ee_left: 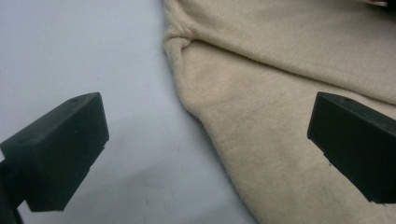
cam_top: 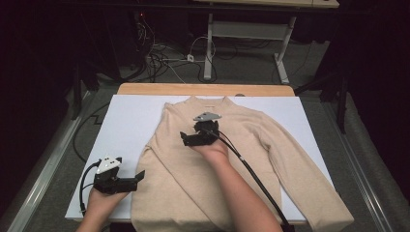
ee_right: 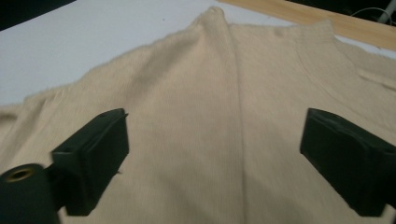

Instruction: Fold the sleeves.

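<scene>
Lying flat on the white sheet (cam_top: 130, 116) over the table (cam_top: 203, 89), hem nearest, neck farthest: a beige sweater (cam_top: 241, 159), its left sleeve already folded across the body, its right sleeve stretching toward the near right corner.

Hovering at the near left, just off the folded edge: left gripper (cam_top: 137, 178), jaws wide apart, holding nothing; cloth edge and bare sheet both showing between them in the left gripper view (ee_left: 261, 140).

Hovering farther in, over the chest: right gripper (cam_top: 185, 137), jaws likewise standing wide and empty, knit showing between them (ee_right: 224, 140).

Judging by the fuzzy nap and the rounded fold: soft, light, limp, sagging wherever unsupported, stretching if tugged from one point. Not slippery, not fragile, though likely dragging on the sheet. Best taking hold at firmer places, pinching through both layers: hem corner, shoulder seam, cuff or ribbed neckline (ee_right: 280, 32), two spaced grips lifting together.
</scene>
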The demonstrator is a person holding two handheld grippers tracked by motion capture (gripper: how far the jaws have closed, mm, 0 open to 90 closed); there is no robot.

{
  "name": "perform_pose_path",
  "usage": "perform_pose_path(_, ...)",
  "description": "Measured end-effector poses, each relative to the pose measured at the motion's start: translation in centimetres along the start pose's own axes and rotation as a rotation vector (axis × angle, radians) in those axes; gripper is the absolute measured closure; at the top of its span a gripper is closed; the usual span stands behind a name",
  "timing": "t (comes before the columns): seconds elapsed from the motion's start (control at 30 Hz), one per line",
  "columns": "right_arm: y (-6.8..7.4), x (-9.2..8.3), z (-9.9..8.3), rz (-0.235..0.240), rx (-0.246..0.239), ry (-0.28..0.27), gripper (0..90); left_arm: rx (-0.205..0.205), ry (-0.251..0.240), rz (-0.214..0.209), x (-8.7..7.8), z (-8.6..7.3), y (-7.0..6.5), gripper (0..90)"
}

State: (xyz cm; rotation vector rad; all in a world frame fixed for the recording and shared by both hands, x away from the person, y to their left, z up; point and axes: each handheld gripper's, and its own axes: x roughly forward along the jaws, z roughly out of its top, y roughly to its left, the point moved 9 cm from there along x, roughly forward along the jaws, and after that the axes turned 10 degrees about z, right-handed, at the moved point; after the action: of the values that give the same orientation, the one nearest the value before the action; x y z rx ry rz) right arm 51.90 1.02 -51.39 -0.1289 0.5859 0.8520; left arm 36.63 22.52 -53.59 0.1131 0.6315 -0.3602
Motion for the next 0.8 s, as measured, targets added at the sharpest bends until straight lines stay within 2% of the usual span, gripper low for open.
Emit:
perform_pose_path(0.07, 0.1, -1.2, -1.1, -0.004, 0.001, 0.006, 0.0, 0.003, -0.028, -0.001, -0.3, 0.4, 0.0, 0.0)
perform_pose_path(0.2, 0.3, -4.4, -3.5, -0.025, -0.010, -0.002, 0.0, -0.001, -0.052, 0.010, -0.6, 0.6, 0.0, 0.0)
perform_pose_path(0.27, 0.5, -6.0, -4.3, -0.029, -0.010, -0.016, 0.0, 0.004, -0.056, 0.017, -0.6, 0.6, -0.2, 0.0)
perform_pose_path(0.37, 0.7, -8.0, -5.1, -0.029, -0.008, -0.042, 0.0, -0.010, -0.071, 0.014, -0.5, 0.8, -0.6, 0.0)
perform_pose_path(0.53, 1.3, -11.8, -6.4, -0.016, 0.007, -0.087, 0.0, 0.069, -0.043, 0.023, 0.1, 0.5, -1.7, 0.0)
perform_pose_path(0.6, 1.4, -13.0, -6.9, -0.018, 0.008, -0.092, 0.0, 0.040, -0.079, -0.004, -0.1, 1.0, -1.9, 0.0)
perform_pose_path(0.63, 1.4, -13.8, -7.3, -0.026, 0.005, -0.094, 0.0, 0.040, -0.086, -0.007, -0.1, 1.1, -1.9, 0.0)
perform_pose_path(0.7, 1.3, -15.1, -7.9, -0.039, -0.004, -0.105, 0.0, 0.066, -0.083, 0.010, -0.1, 1.1, -1.9, 0.0)
perform_pose_path(0.77, 1.2, -16.2, -8.3, -0.044, 0.001, -0.121, 0.0, 0.069, -0.077, 0.017, 0.0, 1.1, -1.8, 0.0)
perform_pose_path(0.8, 1.2, -16.8, -8.6, -0.043, 0.006, -0.127, 0.0, 0.075, -0.074, 0.034, 0.0, 1.0, -1.7, 0.0)
